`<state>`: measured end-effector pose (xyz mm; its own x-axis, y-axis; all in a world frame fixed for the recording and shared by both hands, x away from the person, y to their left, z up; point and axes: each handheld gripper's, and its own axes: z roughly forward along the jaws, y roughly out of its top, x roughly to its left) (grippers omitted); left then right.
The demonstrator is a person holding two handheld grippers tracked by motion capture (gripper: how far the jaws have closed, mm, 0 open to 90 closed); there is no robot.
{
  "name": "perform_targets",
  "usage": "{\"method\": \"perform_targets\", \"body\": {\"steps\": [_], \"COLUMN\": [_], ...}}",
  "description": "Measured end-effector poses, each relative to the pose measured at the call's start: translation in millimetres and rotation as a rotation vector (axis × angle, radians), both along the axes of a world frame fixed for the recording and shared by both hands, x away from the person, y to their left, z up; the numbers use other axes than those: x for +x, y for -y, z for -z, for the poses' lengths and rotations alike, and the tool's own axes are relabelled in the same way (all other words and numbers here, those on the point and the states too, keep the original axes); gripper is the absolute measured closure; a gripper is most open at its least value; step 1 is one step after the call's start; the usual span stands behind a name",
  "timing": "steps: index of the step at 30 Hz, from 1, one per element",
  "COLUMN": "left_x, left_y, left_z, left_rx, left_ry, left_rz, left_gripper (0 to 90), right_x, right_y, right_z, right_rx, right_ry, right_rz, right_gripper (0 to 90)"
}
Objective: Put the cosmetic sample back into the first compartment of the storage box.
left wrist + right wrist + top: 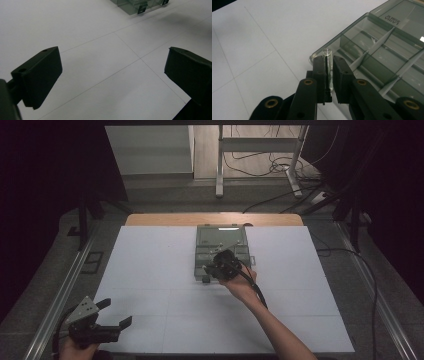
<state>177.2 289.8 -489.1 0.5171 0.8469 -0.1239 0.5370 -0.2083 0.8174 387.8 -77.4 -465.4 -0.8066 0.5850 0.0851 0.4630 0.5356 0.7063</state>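
A smoky translucent compartment box (220, 236) lies at the far middle of the white table. Its near corner (337, 36) sits just past my right gripper (329, 62), with dividers and pale pointed pieces inside. That gripper (214, 268) is shut on a small clear tube (327, 53), which stands up between the pads at the box's near-left corner. Down at the table's near-left corner, my left gripper (116, 311) hangs over bare table. Its jaws (112, 72) are spread wide with nothing between them. A corner of the box (135, 6) shows far ahead of it.
The white board (150, 270) covers the tabletop, marked by thin seam lines. Metal rails (65, 285) run along both sides. A cable (370, 285) trails off the right edge, and a desk frame (260, 150) with loose wires stands beyond the far edge.
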Motion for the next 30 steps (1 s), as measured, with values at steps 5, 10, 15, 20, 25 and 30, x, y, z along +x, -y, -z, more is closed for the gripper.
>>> {"method": "perform_targets", "body": {"steps": [5,10,15,20,25,30], "left_x": [0.1,0.2,0.3,0.3,0.5,0.8], "left_y": [-0.2,-0.1,0.0,-0.1,-0.1,-0.2], "left_z": [0.0,0.0,0.0,0.1,0.1,0.1], "left_rx": [0.0,0.001,0.001,0.001,0.001,0.002], "left_ry": [-0.001,-0.002,-0.003,-0.003,-0.005,-0.006], "left_rz": [0.0,0.001,0.001,0.001,0.003,0.004], "left_gripper": [1.9,1.9,2.0,2.0,2.0,2.0], "right_x": [7.8,15.4,20.3,26.2,32.3,39.4], "right_y": [-5.1,-8.6,-10.7,-13.1,-15.0,-18.0], "right_z": [-1.9,-2.1,-1.8,-0.9,-0.4,0.3], "right_rx": [-0.002,-0.001,0.011,0.007,0.006,0.002], "right_ry": [0.009,0.015,0.016,0.017,0.021,0.021], "right_rz": [0.006,0.016,0.016,0.033,0.044,0.059], "right_gripper": [81.2,81.2,81.1,81.1,81.1,81.1]}}
